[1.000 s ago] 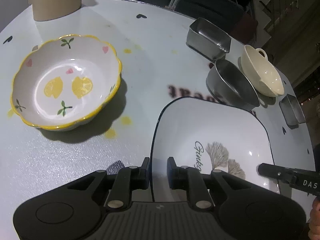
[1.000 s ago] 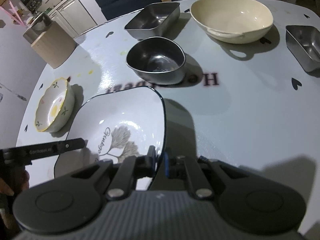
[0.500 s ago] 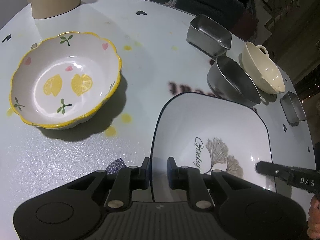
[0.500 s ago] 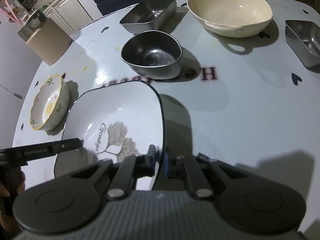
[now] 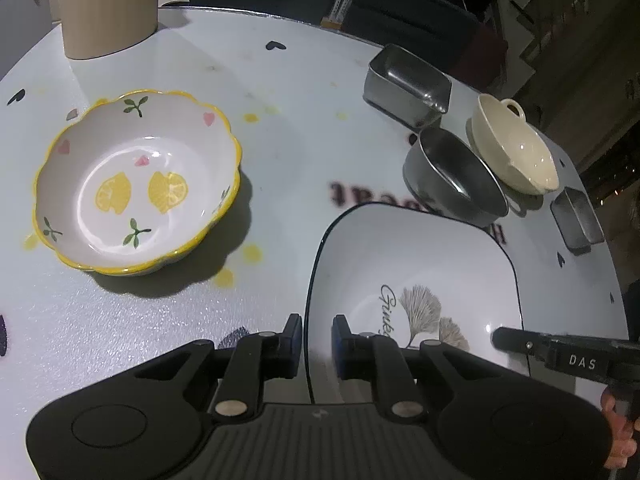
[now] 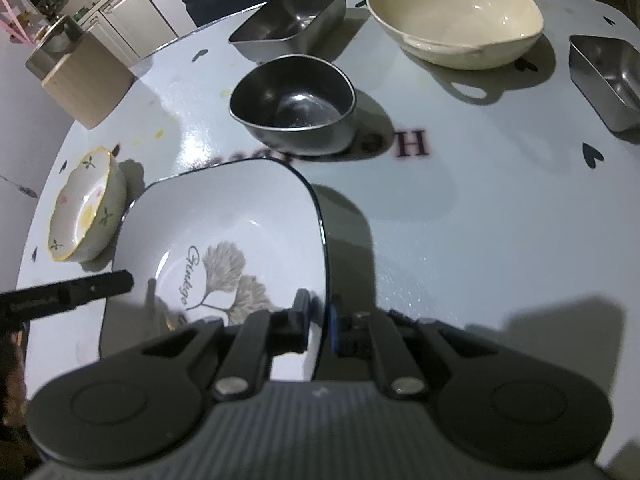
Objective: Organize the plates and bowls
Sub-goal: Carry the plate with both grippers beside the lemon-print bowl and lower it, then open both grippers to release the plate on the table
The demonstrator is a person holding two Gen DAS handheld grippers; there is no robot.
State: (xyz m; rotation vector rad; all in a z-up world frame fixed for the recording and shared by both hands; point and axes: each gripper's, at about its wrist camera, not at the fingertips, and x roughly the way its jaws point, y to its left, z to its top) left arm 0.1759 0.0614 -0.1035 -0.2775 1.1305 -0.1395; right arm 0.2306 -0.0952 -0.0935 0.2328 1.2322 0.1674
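I have the square plate (image 5: 416, 276) pinched at opposite rims, left gripper (image 5: 316, 340) on one edge, right gripper (image 6: 318, 322) on the other, held just above the desk (image 6: 480, 220). Nothing looks stacked yet: lemon bowl (image 5: 136, 184), steel bowl (image 6: 294, 102), cream bowl (image 6: 456, 20) and both steel tins (image 6: 292, 16) sit apart. I judge the sorting barely begun.

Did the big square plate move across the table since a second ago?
No, not really. The square plate still has its far edge across the dark lettering on the table, just in front of the steel bowl, as before.
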